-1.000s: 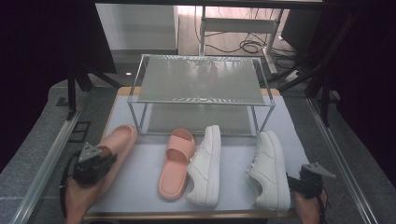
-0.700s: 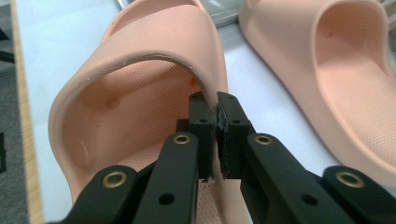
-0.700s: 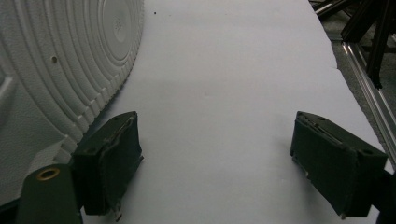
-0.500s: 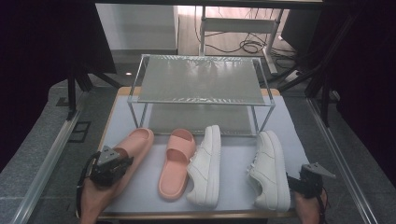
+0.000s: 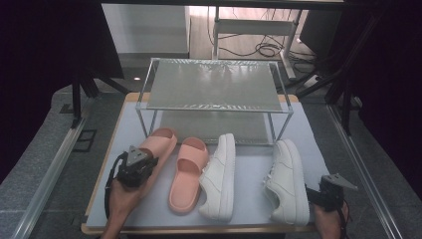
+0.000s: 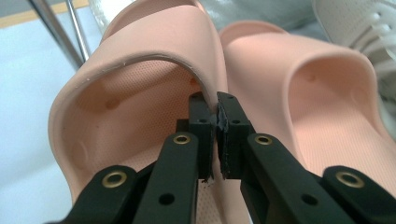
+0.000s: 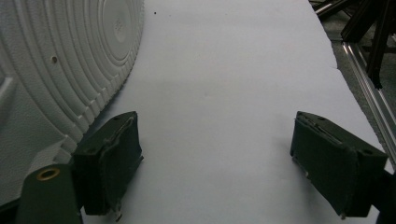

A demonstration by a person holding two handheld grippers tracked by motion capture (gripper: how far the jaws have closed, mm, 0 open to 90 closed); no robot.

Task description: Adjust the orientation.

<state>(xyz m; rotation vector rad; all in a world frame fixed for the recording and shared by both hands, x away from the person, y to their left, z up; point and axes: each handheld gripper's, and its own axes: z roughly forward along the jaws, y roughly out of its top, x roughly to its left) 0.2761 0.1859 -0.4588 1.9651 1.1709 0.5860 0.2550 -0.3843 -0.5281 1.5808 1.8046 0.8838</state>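
Left gripper (image 6: 216, 122): pinched on the slide's (image 6: 154, 79) strap edge.
Slide: straight ahead of its jaws, beside its twin (image 6: 317, 93).
Feel: likely light, soft foam; strap flexes.
Hold: strap edge, near the sole.
Right gripper (image 7: 217, 154): spread, idle.

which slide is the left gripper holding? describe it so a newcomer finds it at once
Start at the wire rack at the back of the white mat; four shoes lie in front of it. It is the outer pink slide, leftmost in the row. Unlike the second pink slide, its strap is pinched by the left gripper.
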